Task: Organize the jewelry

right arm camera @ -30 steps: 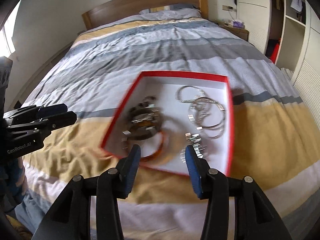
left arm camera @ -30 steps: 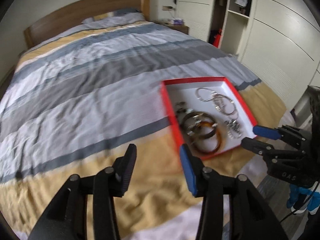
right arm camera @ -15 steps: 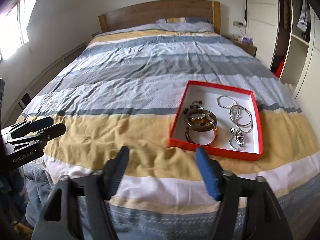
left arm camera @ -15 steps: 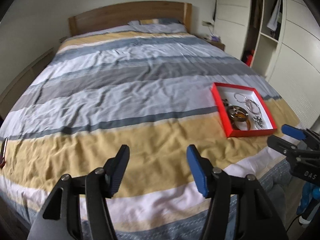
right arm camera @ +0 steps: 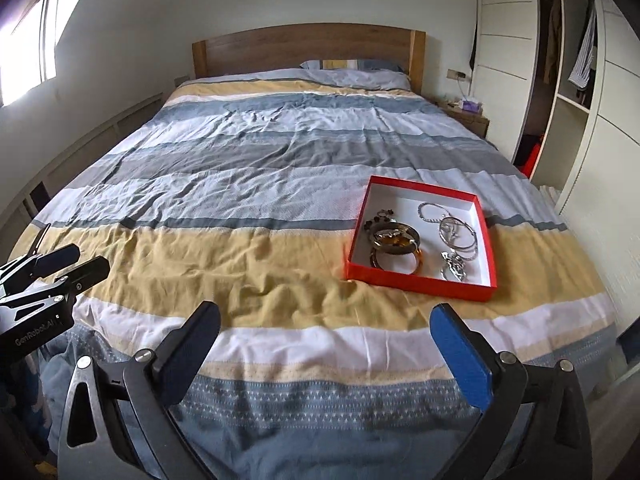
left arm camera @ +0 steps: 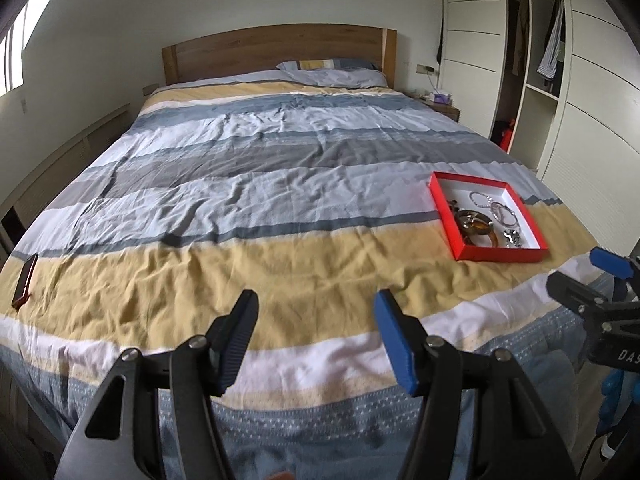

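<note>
Presently, item one: red tray (right arm camera: 416, 278) with white floor, lying on the yellow band of the striped bedspread (right arm camera: 248, 184), toward the bed's right side and near the foot; item two: jewelry sitting inside the tray, namely dark and amber bangles (right arm camera: 396, 246) stacked at the left half, thin silver bracelets (right arm camera: 458, 234) overlapping at the right half, a small silver cluster (right arm camera: 454, 270) lying near the front right corner, and small dark pieces (right arm camera: 380, 218) resting at the back left, too small to identify; item three: left gripper (left arm camera: 316, 334), hovering over the foot of the bed well left of the tray, jaws spread apart and carrying nothing; item four: right gripper (right arm camera: 326, 348), hanging over the foot edge, just short of the tray's front wall, jaws gaping wide and holding nothing; item five: dark flat object (left arm camera: 25, 280), lying at the bedspread's far left edge, well apart from the tray; item six: wooden headboard (right arm camera: 308, 50) standing at the far end, with a pillow (right arm camera: 356, 72) lying before it; item seven: white wardrobe (right arm camera: 512, 60) standing along the right wall.
</note>
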### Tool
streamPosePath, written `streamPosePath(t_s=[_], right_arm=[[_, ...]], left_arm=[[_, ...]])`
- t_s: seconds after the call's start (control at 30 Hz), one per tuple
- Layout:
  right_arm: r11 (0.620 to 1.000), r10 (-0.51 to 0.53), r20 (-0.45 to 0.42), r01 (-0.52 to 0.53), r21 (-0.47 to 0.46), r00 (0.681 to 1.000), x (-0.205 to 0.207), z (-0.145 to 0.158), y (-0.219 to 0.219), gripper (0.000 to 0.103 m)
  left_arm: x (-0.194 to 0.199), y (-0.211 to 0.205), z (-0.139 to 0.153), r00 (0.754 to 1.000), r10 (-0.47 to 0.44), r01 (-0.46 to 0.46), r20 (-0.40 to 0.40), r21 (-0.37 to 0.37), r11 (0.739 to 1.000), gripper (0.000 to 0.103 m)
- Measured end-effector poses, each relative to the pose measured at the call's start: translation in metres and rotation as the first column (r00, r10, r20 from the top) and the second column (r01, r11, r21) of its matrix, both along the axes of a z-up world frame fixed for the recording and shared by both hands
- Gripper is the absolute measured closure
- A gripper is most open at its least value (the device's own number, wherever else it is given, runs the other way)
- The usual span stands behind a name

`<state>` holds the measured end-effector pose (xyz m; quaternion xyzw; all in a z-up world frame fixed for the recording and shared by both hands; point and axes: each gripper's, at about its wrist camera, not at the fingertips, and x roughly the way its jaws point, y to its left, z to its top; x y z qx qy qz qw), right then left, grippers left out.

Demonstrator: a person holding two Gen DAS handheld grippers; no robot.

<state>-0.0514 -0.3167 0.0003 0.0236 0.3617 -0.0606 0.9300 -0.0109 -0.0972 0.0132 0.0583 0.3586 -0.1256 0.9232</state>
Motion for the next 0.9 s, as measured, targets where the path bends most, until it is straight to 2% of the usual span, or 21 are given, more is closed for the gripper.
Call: streamPosePath(t_s=[0.13, 0.5, 0.9], right_arm=[[1.0, -0.016, 0.019, 0.016, -0.011, 1.0, -0.011, 0.001, 0.001, 0.001], [0.998, -0.068, 0.036, 0.068, 0.005, 0.997, -0.025, -0.005, -0.014, 0.001], [0.998, -0.064, 0.001, 0.064, 0.023, 0.998, -0.019, -0.015, -0.018, 0.001]], left_arm=[[-0.009, 0.002, -0.007, 0.999, 0.032, -0.032, 0.008, 0.028, 0.999, 0.045], [-0.021, -0.01, -0.014, 0.999, 0.017, -0.018, 0.028, 0.061, 0.998, 0.04], [-0.016, -0.008, -0.017, 0.999, 0.045, -0.045, -0.001, 0.074, 0.996, 0.039]])
